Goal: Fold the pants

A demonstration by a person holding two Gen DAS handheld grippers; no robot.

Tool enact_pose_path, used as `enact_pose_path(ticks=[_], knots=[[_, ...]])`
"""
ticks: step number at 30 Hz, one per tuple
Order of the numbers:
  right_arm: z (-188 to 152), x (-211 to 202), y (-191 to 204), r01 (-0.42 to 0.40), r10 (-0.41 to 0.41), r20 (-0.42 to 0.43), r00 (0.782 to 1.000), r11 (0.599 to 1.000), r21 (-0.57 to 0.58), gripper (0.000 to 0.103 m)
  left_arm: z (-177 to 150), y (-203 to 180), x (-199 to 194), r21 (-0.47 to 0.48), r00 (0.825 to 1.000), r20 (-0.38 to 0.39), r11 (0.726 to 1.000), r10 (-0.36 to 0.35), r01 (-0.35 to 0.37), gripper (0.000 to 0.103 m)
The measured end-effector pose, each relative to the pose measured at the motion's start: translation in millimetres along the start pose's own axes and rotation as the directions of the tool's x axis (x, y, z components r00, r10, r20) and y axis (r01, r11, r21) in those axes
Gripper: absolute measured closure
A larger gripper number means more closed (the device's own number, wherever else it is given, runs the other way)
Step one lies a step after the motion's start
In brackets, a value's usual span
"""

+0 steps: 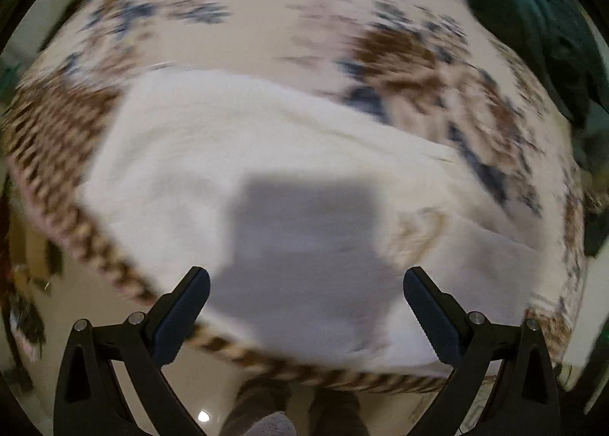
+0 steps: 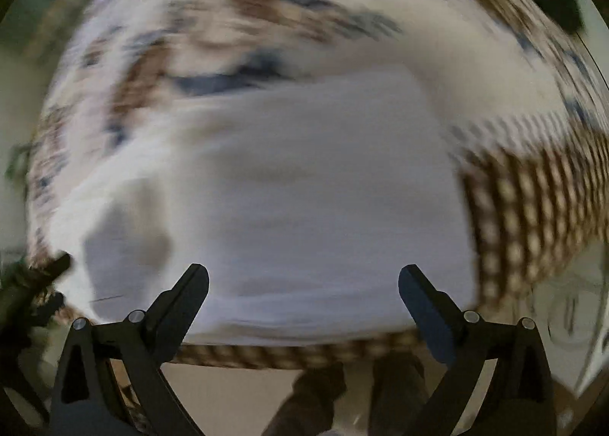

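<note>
White pants lie flat on a patterned cloth-covered surface, seen from above in both wrist views; both pictures are blurred. In the left wrist view my left gripper hangs open above the near part of the pants, its shadow falling on the white fabric, nothing between the fingers. The right wrist view shows the same white pants as a broad rectangle. My right gripper stands wide open above their near edge, and its fingers hold nothing.
The cloth has a brown-checked border and blue-brown flowers. A dark green garment lies at the far right of the surface. Below the near edge, pale floor and a person's legs show. My left gripper's dark tip shows at the left.
</note>
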State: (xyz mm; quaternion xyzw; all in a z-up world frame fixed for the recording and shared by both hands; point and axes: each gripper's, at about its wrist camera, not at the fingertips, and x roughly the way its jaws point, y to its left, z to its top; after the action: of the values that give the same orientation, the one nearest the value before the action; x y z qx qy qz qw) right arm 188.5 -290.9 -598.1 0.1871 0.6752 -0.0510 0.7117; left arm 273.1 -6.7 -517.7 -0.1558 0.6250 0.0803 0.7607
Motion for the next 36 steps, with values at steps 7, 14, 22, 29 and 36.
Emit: enact_pose_path(ticks=[7,14,22,29,36], knots=[[7.9,34.5,-30.7,0.088,-0.089,-0.026,0.996,0.996,-0.033,0.086,29.6,-59.2,80.9,0.18,0.983,-0.041,0.969,0.178,-0.168,0.0],[3.4,24.2,-13.7,-0.102,0.1,-0.023,0.995,0.987,-0.122,0.087,38.9,-32.7,77.6,0.093,0.989,-0.114,0.992,0.098,-0.087,0.0],[-33.0,55.1,5.7,-0.123,0.081,-0.161,0.984,0.955,-0.271,0.087,-41.3,-29.2,68.0,0.215,0.968,-0.193,0.969,0.162,-0.12,0.0],[-28.6,55.4,-1.4,-0.11,0.054,-0.201,0.978,0.955,-0.276,0.087,-56.9,16.5,76.9,0.078,0.97,-0.237,0.996,0.056,-0.038,0.0],[-17.8,20.8,15.8,0.16,-0.184,-0.05,0.982,0.937,-0.311,0.0,-41.9,35.3,22.9,0.017,0.994,-0.106,1.0,-0.018,0.02,0.0]])
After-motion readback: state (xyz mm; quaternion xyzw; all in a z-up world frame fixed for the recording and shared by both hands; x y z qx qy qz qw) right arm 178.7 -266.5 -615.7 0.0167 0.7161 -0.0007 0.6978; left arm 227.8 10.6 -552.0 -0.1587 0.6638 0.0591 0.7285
